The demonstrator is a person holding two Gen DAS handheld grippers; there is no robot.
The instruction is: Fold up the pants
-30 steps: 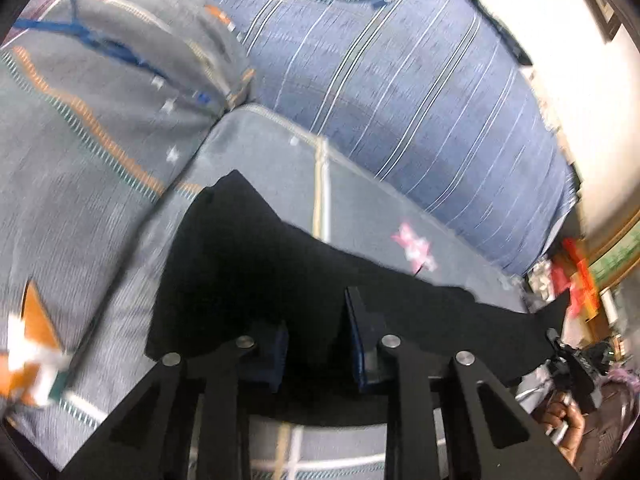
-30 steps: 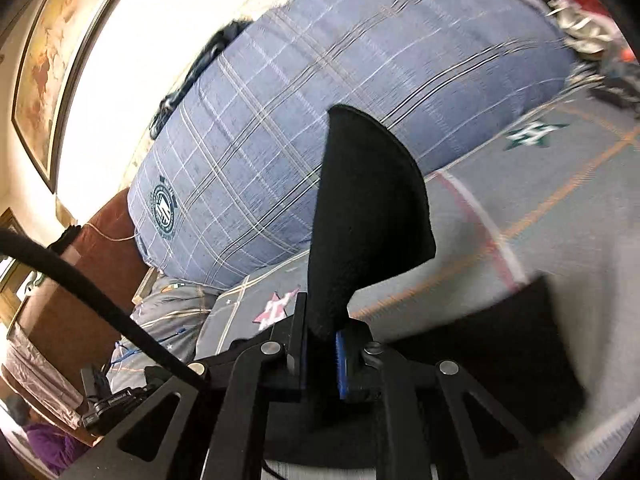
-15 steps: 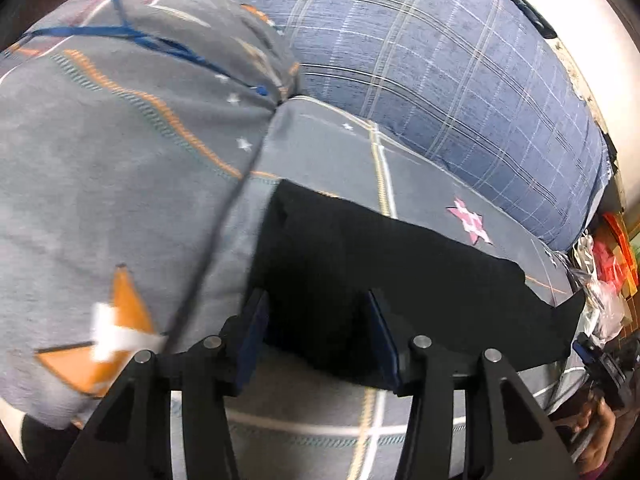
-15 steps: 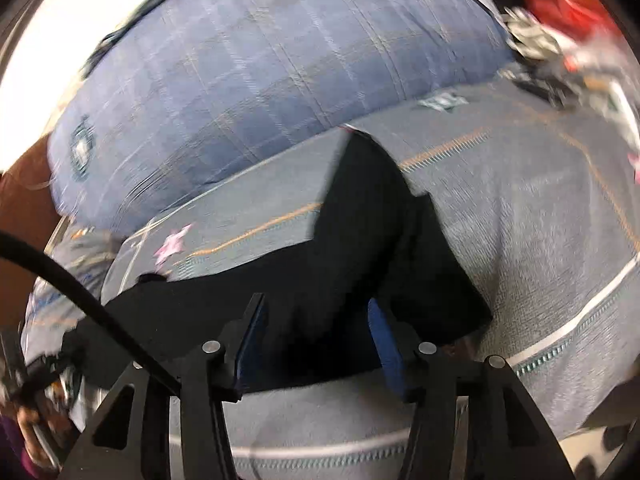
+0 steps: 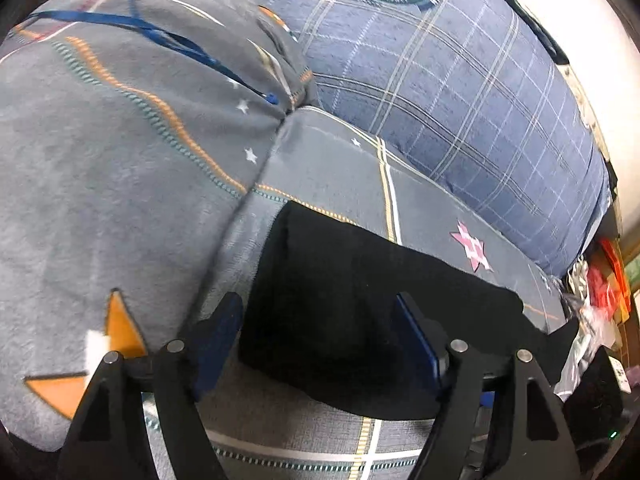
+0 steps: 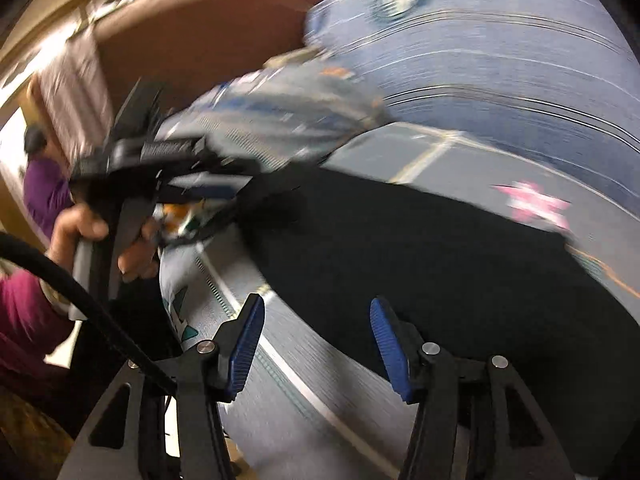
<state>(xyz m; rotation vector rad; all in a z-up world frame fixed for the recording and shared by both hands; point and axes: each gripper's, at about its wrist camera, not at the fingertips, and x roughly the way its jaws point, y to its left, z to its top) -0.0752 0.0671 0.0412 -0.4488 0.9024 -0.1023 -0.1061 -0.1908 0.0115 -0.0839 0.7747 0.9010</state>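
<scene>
released since a second ago: pants (image 5: pixel 360 300) out of both grippers, laid down flat rather than held up. now spread as a long black matte band, soft-edged, across the grey bed cover (image 5: pixel 340 168), the folded end squared off near the left gripper (image 5: pixel 320 340). left gripper wide, holding nothing, blue ribbed pads straddling that end of the cloth. right gripper (image 6: pixel 316 344) also wide and empty, pads (image 6: pixel 246 344) set over the near edge of the pants (image 6: pixel 440 260) where black cloth meets pale striped cover (image 6: pixel 288 360). right view smeared with motion. cover woven-looking, lined with white and orange stripes, a pink star (image 5: pixel 472 246) stitched just beyond the pants. behind, a plump blue plaid pillow (image 5: pixel 460 80) with a round crest; beside it a rounded grey pillow (image 5: pixel 120 140) with orange zigzag trim and small white stars. in the right view, left hand (image 6: pixel 88 236) gripping the black handle of the other tool, magenta sleeve (image 6: pixel 24 320) below.
</scene>
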